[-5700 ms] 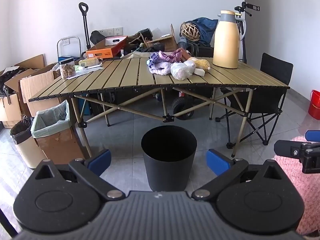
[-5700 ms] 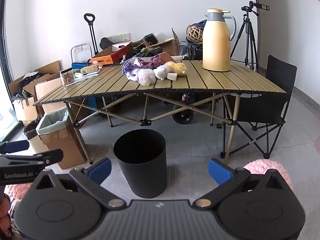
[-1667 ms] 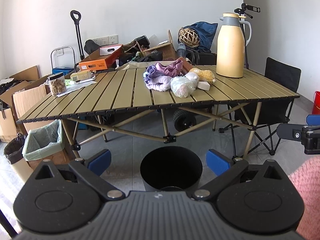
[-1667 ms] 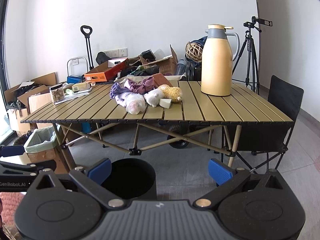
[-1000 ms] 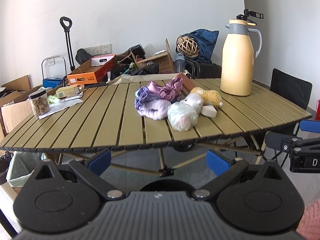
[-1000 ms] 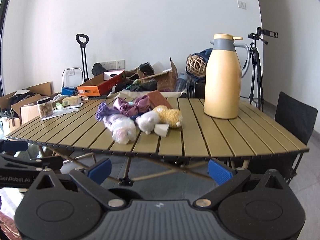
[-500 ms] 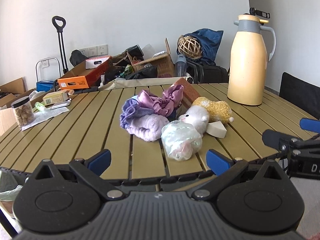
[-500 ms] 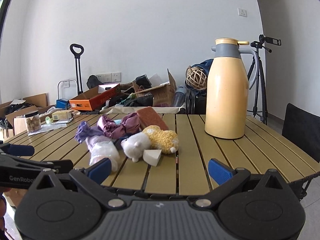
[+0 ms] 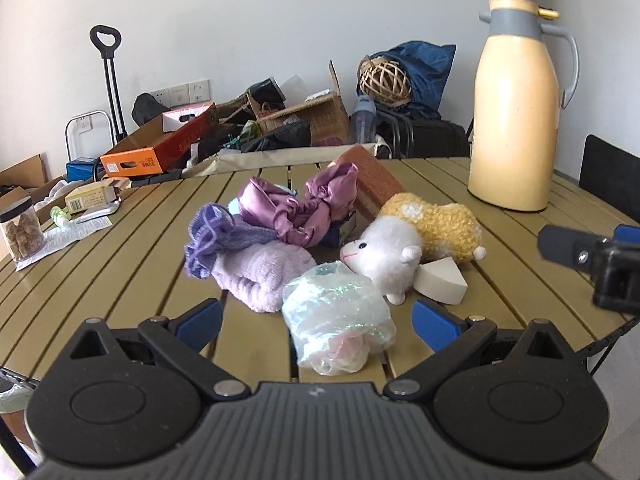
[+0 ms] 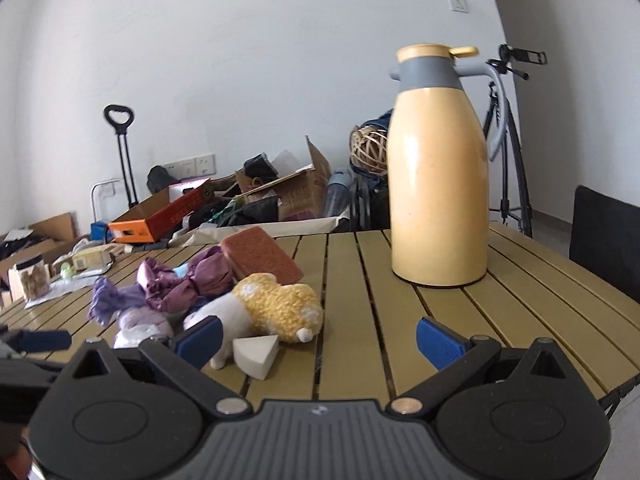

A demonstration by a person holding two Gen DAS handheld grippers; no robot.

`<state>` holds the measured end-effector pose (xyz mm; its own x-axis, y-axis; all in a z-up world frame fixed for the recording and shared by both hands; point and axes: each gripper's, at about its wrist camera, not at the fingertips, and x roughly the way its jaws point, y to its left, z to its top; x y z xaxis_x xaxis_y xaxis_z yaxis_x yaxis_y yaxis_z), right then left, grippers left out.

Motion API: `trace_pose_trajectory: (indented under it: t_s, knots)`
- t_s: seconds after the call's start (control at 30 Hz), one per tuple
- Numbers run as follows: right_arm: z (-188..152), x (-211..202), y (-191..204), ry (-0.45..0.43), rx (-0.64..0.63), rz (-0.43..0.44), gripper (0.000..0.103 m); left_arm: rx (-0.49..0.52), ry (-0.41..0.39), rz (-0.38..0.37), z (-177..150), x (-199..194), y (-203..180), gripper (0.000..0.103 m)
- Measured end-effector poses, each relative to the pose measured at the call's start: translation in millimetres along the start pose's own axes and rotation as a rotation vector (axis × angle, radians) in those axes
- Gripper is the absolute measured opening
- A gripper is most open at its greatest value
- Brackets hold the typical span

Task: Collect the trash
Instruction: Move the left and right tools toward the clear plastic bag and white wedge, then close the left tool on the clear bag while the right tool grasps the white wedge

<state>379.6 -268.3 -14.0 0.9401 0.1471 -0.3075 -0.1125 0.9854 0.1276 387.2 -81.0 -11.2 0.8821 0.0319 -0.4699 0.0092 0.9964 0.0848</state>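
Note:
A crumpled clear plastic bag (image 9: 338, 316) lies near the front edge of the slatted table (image 9: 132, 248), right between the open fingers of my left gripper (image 9: 316, 322). Behind it lie a lilac cloth (image 9: 260, 270), a purple satin scrunchie (image 9: 300, 206), a white and yellow plush sheep (image 9: 412, 240), a white wedge sponge (image 9: 440, 282) and a brown sponge block (image 9: 374, 184). My right gripper (image 10: 320, 338) is open and empty, just right of the sheep (image 10: 276, 308) and the wedge sponge (image 10: 256, 352). The black bin is out of view.
A tall yellow thermos jug (image 10: 438, 184) stands on the table's right part. A snack jar (image 9: 20, 228), papers and a small box (image 9: 90, 198) sit at the table's left. Boxes and bags are piled behind the table. A black chair (image 10: 604, 224) is at the right.
Both grippers have risen from floor level by the black bin and moved forward over the table's front edge. The plastic bag now sits between my left fingers. The bin has dropped out of view.

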Motion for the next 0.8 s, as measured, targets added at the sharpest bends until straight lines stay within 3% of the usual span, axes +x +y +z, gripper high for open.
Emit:
trace_pose_trajectory:
  t_s: [0.1,0.17,0.23,0.43,0.8]
  knots:
    - [-2,5,-7,-0.007,0.015,-0.021,0.103,-0.013,-0.009,0.002,-2,12,-3,0.102]
    - [-4,8,-9,0.001,0.032,-0.017,0.103,-0.022,0.006,0.007,-1,20,-5,0.095]
    - [-6,10,-9,0.007,0.030,-0.020,0.103,-0.039,0.026,-0.009,-1,25,-6,0.078]
    - [-9,11,-3,0.006,0.010,-0.025,0.103,-0.048,0.045,-0.035,-3,30,-12,0.045]
    - [-6,26,16,0.029,0.001,-0.018,0.103,-0.066,-0.010,-0.048,2,11,11,0.042]
